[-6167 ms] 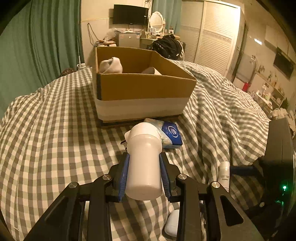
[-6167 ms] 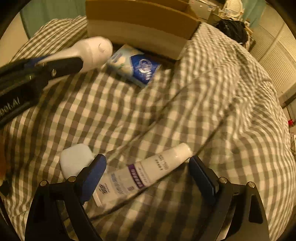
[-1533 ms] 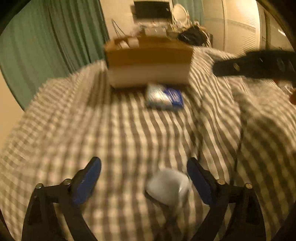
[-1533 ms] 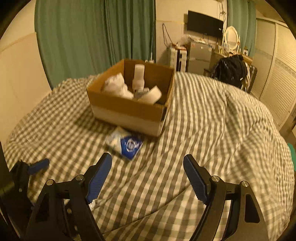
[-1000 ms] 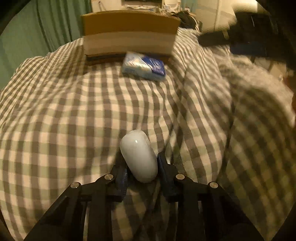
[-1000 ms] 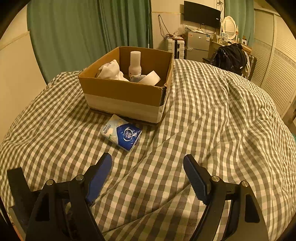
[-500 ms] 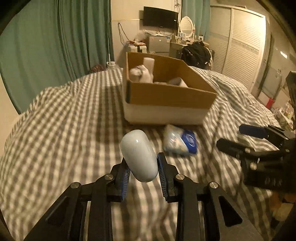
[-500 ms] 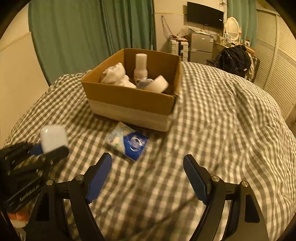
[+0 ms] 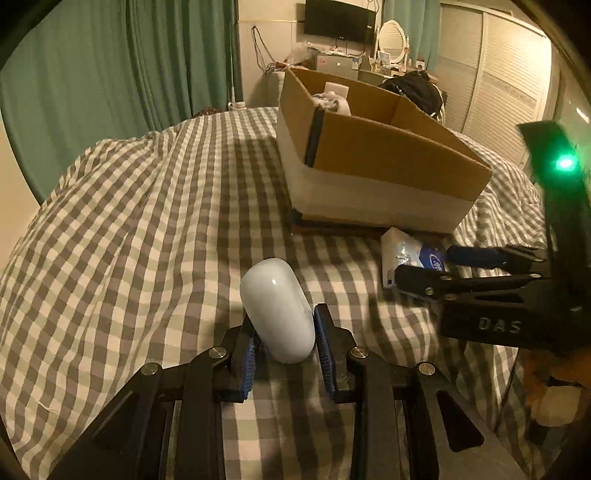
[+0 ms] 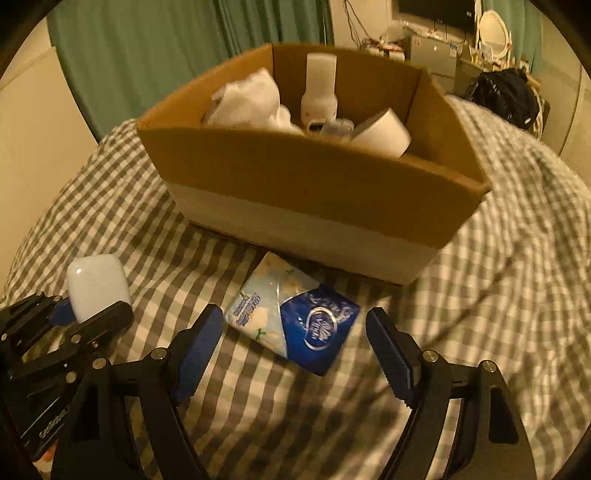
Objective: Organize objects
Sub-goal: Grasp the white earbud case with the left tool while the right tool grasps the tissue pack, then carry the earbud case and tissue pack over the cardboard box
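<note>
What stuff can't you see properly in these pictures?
- Box contents, left wrist view: the near wall hides most.
- Tissue pack, left wrist view: the right gripper covers part.
- Small clear thing in the box, right wrist view: blurred, unidentifiable.
- White case, right wrist view: left gripper hides its bottom.

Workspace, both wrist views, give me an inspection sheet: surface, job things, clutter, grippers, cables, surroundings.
Surface: bed under a grey and white checked cover, rumpled.
Job's things: open cardboard box on the bed, holding white cloth, an upright white bottle and a white roll; tissue pack lying in front of the box; white case in the left gripper.
Clutter: nothing seen on the bed.
Grippers: left gripper shut on the case, above the cover; right gripper open, fingers either side of the tissue pack.
Cables: wires hanging on the far wall.
Surroundings: green curtains, wall TV, black bag, louvred doors.
</note>
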The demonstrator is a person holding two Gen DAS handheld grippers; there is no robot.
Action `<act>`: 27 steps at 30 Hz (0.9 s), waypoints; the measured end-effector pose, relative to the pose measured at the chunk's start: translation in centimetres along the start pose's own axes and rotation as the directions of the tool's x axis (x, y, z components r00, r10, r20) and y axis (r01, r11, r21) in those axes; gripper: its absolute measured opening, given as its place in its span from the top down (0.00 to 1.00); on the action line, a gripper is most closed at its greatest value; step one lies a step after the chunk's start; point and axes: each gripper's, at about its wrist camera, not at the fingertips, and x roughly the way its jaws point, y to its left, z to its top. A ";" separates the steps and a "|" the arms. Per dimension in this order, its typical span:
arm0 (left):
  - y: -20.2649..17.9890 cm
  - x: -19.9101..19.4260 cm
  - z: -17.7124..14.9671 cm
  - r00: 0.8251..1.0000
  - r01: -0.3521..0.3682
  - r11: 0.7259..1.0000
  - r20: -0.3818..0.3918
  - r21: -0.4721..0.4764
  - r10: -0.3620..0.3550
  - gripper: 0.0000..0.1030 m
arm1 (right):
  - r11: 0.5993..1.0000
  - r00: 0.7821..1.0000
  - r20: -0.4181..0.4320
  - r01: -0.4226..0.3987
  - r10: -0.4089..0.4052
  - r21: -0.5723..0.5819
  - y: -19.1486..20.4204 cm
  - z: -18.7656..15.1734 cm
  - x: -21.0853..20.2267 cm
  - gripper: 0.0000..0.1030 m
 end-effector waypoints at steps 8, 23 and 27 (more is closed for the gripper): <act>0.1 0.7 -0.2 1.000 0.009 1.000 -0.012 -0.008 -0.009 0.72 | 0.995 0.998 -0.043 -0.046 0.050 0.084 -1.2 0.5 2.7 0.17; -1.2 -3.0 -1.4 1.000 0.008 1.000 0.020 0.001 -0.008 0.72 | 0.998 0.995 0.091 0.021 -0.027 0.064 -0.2 -2.4 -3.4 0.27; -1.7 -4.8 -0.4 0.998 0.017 1.000 0.061 0.019 -0.018 0.72 | 0.998 0.987 0.152 0.056 -0.060 0.029 1.0 -2.9 -6.3 0.27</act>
